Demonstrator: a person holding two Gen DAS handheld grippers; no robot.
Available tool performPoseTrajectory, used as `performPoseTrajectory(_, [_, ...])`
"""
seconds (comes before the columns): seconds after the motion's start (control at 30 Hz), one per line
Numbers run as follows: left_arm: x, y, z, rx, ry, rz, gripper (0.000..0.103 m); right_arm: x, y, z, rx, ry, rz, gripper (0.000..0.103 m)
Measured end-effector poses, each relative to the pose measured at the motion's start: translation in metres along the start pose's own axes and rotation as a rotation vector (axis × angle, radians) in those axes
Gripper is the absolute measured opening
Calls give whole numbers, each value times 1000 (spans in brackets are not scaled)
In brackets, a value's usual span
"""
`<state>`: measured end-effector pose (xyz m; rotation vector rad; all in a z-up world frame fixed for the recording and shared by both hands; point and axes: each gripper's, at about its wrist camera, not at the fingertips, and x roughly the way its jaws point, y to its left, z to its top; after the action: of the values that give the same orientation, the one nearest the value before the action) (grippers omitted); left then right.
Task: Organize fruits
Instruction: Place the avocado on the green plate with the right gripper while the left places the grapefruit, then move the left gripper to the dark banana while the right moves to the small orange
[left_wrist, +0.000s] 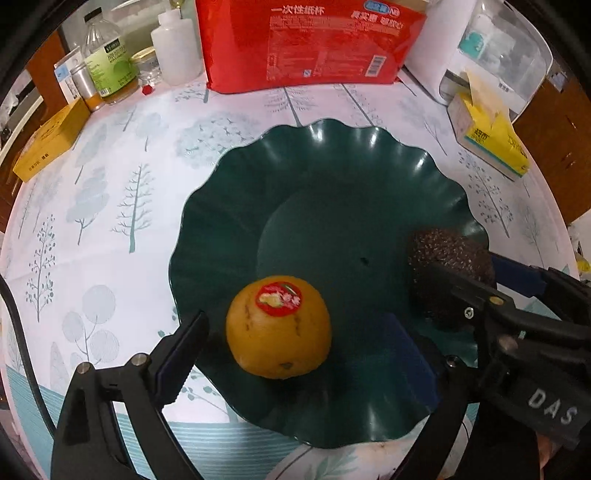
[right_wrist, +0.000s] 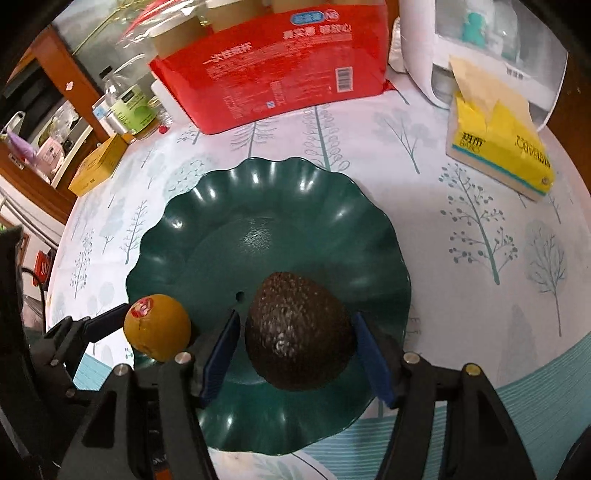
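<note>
A scalloped dark green plate (left_wrist: 332, 177) sits on a tree-print tablecloth. An orange (left_wrist: 279, 326) with a red sticker rests on the plate's near side. My left gripper (left_wrist: 295, 354) is open, with clear gaps between the orange and both its fingers. A dark, bumpy avocado (right_wrist: 299, 336) lies on the plate between the blue pads of my right gripper (right_wrist: 297, 350). The right pad is close against the avocado and a thin gap shows at the left pad. From the right wrist, the orange (right_wrist: 157, 328) shows at the plate's left rim.
A red pack of paper cups (left_wrist: 314, 40) stands behind the plate. A yellow tissue pack (left_wrist: 491, 144) and a white appliance (left_wrist: 480, 48) are at the back right. Bottles (left_wrist: 110, 62) and a yellow box (left_wrist: 48, 144) are at the back left.
</note>
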<state>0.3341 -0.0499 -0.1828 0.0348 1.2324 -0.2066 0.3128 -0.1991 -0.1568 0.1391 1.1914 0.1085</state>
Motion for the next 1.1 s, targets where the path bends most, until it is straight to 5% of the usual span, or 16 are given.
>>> performPoseTrajectory(0.63, [-85, 22, -29, -80, -114, 34, 102, -70, 2, -11, -24, -111, 6, 65])
performPoseTrajectory(0.8, [-118, 22, -46, -90, -143, 29, 102, -98, 5, -27, -47, -141, 5, 75])
performPoseTrajectory(1.1, [-173, 5, -73, -79, -198, 33, 102, -152, 7, -51, -81, -199, 22, 76])
